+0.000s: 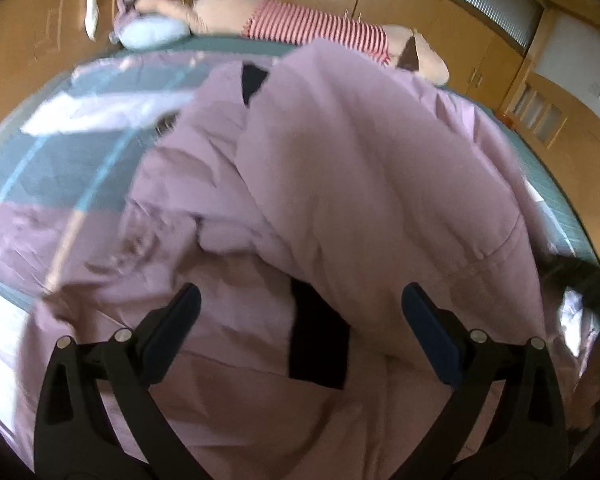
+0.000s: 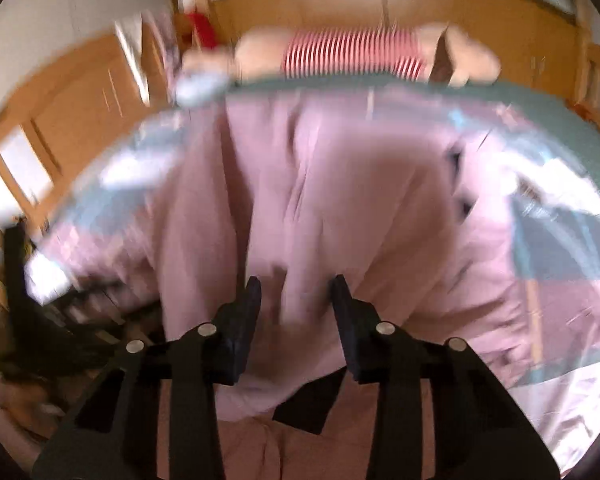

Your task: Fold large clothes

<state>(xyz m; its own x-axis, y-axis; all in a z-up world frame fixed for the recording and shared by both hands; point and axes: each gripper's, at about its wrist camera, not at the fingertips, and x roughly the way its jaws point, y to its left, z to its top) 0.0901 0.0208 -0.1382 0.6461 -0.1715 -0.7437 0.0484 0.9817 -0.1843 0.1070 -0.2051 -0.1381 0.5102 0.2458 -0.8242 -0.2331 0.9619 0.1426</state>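
A: Nearest the lens on the left: left gripper [image 1: 300, 300], jaws spread wide, nothing pinched, hovering over the pink garment [image 1: 360, 168].

B: Nearest on the right: right gripper [image 2: 296, 300], jaws partly apart. Pink fabric between the fingers [image 2: 249, 320], but too blurred to tell whether pressed or merely lying there. Cannot tell the grip.

A: Garment heaped and rumpled on the bed [image 1: 40, 168], spread over a teal cover with pale patches. Black patch [image 1: 318, 340] showing on the cloth just between the left fingers, another smaller one higher up near the far fold.

B: Beyond the garment, along the far edge: plush toy [image 2: 356, 56] in red-and-white stripes, lying lengthwise. Pale blue cushion [image 1: 156, 32] just beside its end. Wooden cabinets [image 1: 440, 28] behind.
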